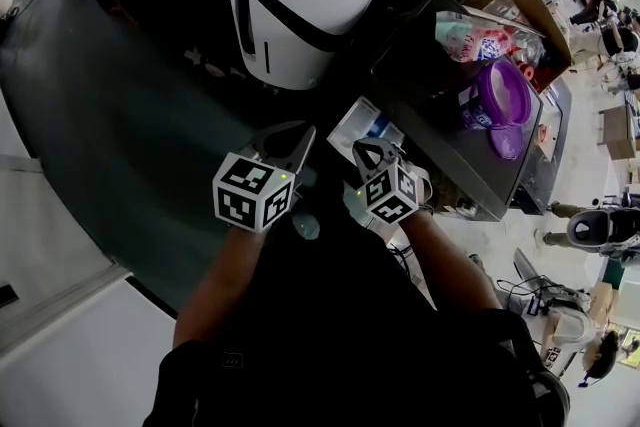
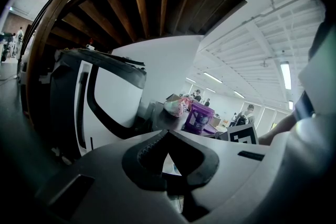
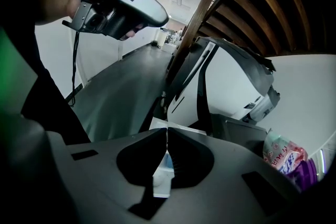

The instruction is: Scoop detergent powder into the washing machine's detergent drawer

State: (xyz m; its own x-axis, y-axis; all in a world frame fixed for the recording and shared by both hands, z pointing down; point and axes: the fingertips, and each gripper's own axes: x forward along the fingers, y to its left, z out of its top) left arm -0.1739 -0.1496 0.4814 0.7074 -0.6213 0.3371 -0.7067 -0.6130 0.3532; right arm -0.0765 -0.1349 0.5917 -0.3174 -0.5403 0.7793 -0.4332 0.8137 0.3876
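Both my jaws are clenched on nothing. My left gripper and right gripper hang side by side, close in front of me. Just past the right tips lies the open white detergent drawer, blue inside. The purple detergent tub stands on the dark unit beyond, touching its lid.

Head cam steeply down; both gripper cams fwd; all share washer.
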